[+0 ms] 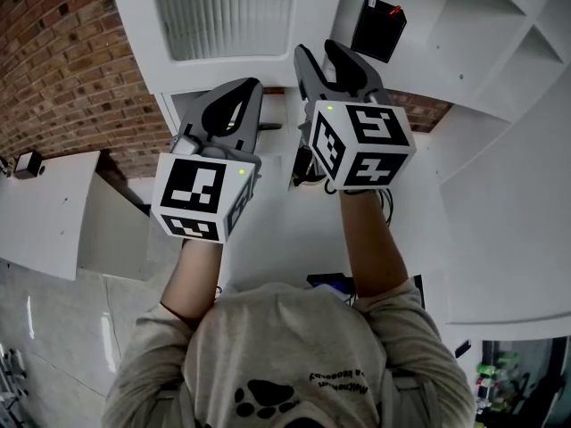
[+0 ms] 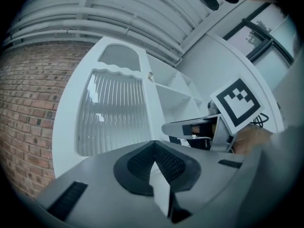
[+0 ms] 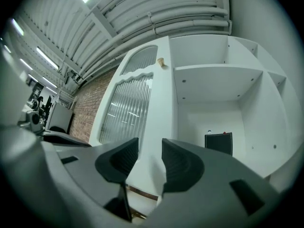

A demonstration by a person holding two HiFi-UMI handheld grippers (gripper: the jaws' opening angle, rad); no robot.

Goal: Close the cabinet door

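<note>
The white cabinet door (image 1: 223, 12) with a ribbed glass pane stands swung open to the left of the cabinet's shelves (image 3: 218, 70). It fills the left gripper view as door (image 2: 111, 113) and sits left of centre in the right gripper view as door (image 3: 130, 108), with a small knob (image 3: 161, 62) on its edge. My right gripper (image 1: 326, 56) is raised at the door's free edge. In its own view the right gripper (image 3: 149, 144) is open, and the white door edge shows in line with the gap; contact cannot be told. My left gripper (image 1: 234, 92) hangs lower left, its pads (image 2: 154, 144) meeting on nothing.
A black box (image 1: 377, 27) stands inside the cabinet on a lower shelf, also seen as box (image 3: 218, 143). A brick wall (image 1: 53, 52) runs to the left of the door. A white counter (image 1: 45, 212) lies at the lower left.
</note>
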